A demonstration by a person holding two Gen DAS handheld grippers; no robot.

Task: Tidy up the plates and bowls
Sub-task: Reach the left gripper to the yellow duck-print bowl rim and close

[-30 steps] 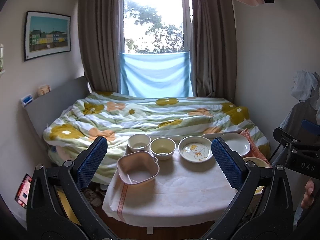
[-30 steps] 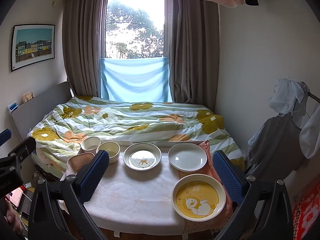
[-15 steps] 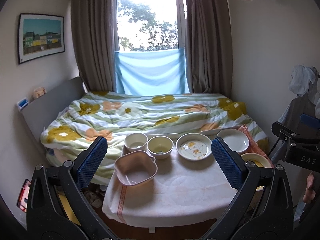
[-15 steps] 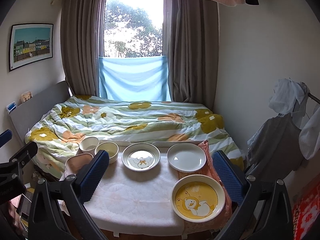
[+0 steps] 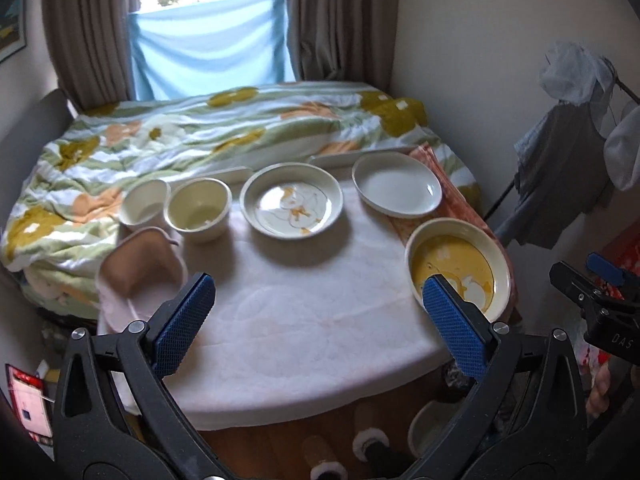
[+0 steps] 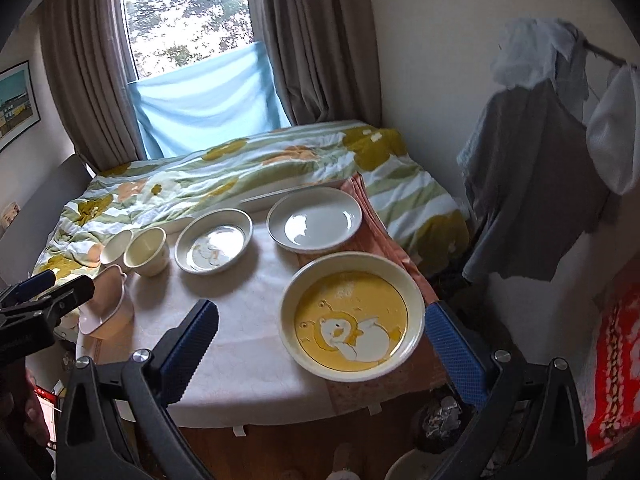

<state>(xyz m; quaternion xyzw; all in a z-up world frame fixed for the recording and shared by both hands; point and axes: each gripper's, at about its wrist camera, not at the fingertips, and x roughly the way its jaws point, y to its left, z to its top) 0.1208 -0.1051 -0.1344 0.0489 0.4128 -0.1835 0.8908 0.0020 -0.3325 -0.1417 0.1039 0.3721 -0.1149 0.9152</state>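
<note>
Bedroom, round desk [image 6: 248, 376] under white cloth beside bed [image 6: 240, 168]. Yellow duck plate [image 6: 352, 316] near front right edge, on orange mat. Ceramic: stiff, glazed, slippery, fragile; pinch raised rim. Right gripper [image 6: 322, 344] fingers wide apart, empty; left gripper [image 5: 316, 320] likewise

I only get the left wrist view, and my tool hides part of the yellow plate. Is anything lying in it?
Observer: No. The right wrist view shows the whole yellow plate: only a printed cartoon bird inside.
Operator: Is the right tool holding anything?
Observer: No, the right tool is open and empty.
Operator: What's under the plate?
Observer: An orange cloth, reaching the near edge of the table.
</note>
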